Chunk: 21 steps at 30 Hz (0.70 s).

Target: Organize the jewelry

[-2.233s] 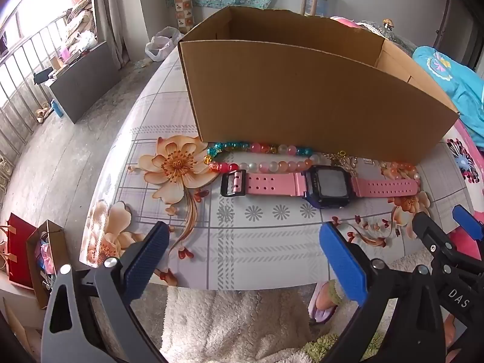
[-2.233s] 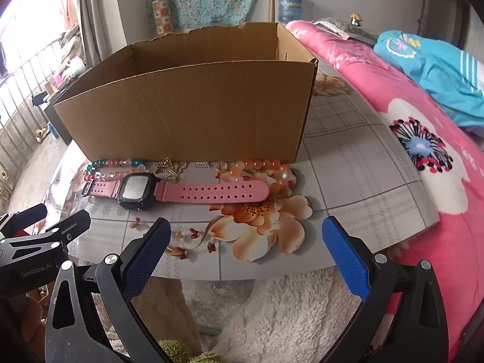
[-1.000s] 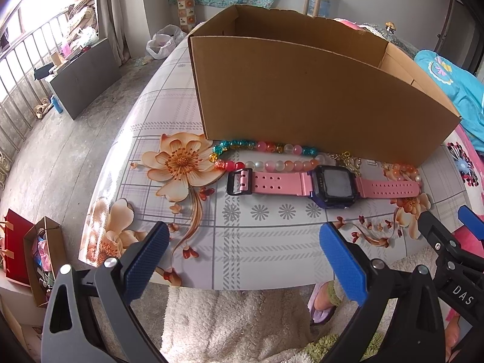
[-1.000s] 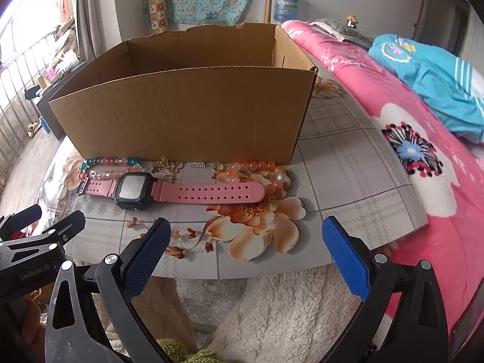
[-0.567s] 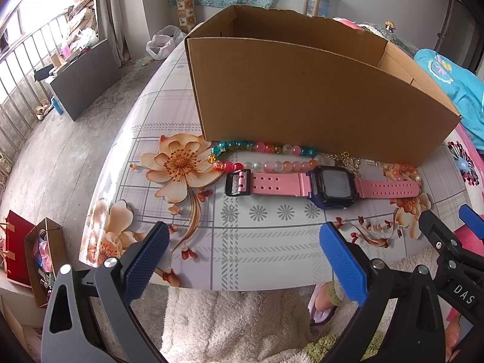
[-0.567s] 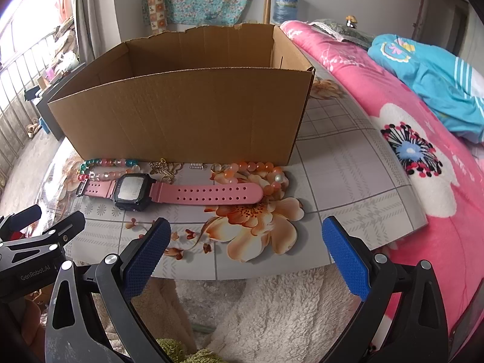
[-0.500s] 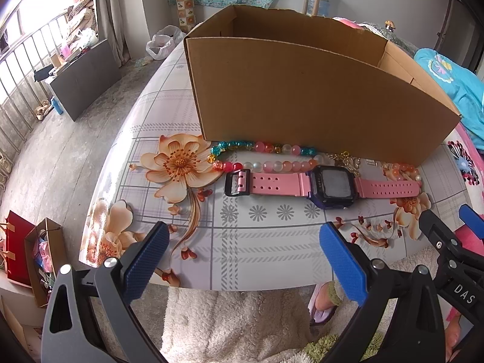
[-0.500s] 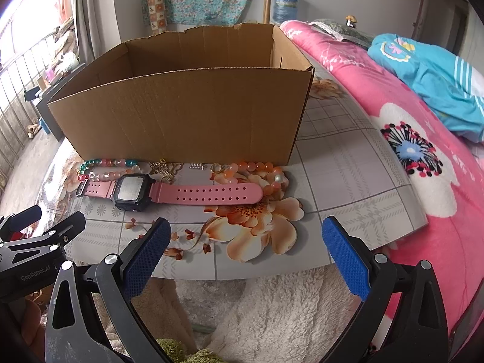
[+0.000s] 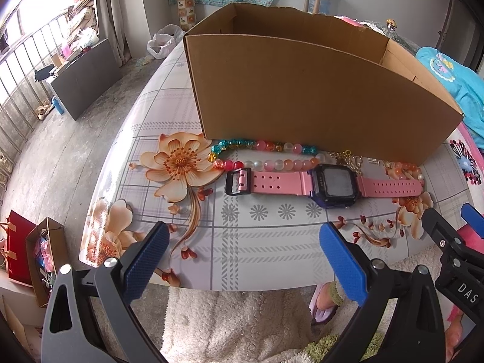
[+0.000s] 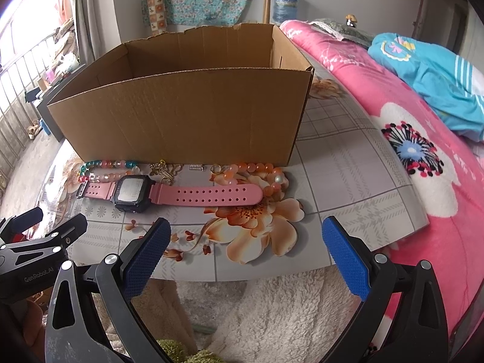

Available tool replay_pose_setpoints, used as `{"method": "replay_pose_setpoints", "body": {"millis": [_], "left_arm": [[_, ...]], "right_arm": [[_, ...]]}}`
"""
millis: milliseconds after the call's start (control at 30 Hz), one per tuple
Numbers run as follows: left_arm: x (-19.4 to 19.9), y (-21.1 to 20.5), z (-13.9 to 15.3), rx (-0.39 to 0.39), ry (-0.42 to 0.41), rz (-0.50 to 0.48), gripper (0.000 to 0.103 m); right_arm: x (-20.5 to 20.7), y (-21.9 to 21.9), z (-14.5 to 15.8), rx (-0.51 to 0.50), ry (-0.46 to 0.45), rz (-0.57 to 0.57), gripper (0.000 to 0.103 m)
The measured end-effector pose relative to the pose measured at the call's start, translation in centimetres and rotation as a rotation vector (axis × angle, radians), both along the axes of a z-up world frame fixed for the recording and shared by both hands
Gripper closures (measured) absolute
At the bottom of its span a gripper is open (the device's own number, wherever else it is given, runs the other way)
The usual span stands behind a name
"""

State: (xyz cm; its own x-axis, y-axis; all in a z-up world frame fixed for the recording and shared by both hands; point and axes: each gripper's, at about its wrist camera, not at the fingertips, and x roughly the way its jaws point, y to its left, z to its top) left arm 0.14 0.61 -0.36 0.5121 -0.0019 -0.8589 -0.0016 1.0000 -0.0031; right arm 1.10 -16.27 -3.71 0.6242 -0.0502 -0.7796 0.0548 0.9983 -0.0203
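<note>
A pink-strapped watch [image 9: 326,183] [image 10: 169,195] lies flat on the floral table, just in front of an open cardboard box [image 9: 317,96] [image 10: 184,112]. Behind the watch lies a bracelet of teal, pink and white beads [image 9: 263,154] [image 10: 106,169]. A small gold chain [image 9: 348,158] [image 10: 165,169] and an orange bead bracelet [image 9: 407,168] [image 10: 260,174] rest by the box's right end. My left gripper [image 9: 245,261] hangs open at the table's near edge, below the watch. My right gripper [image 10: 246,257] is open too, near the edge below the strap's free end. Neither holds anything.
The table [image 9: 257,242] [image 10: 348,181] ends just under both grippers, with a cream fluffy rug [image 9: 236,326] below. A bed with a pink floral blanket [image 10: 408,121] runs along the right. Paper bags [image 9: 33,254] stand on the floor at left.
Both views shifted only slightly over the two seconds; the grippers hover in nearly the same spots. The jewelry and box have not moved.
</note>
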Motion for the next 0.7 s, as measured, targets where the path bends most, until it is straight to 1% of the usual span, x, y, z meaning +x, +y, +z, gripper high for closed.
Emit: {"method": "replay_pose_setpoints", "body": {"millis": [700], "left_arm": [[0.00, -0.20, -0.51, 0.029, 0.011, 0.015, 0.005]], "right_arm": [[0.03, 0.19, -0.06, 0.004, 0.000, 0.002, 0.007]]}}
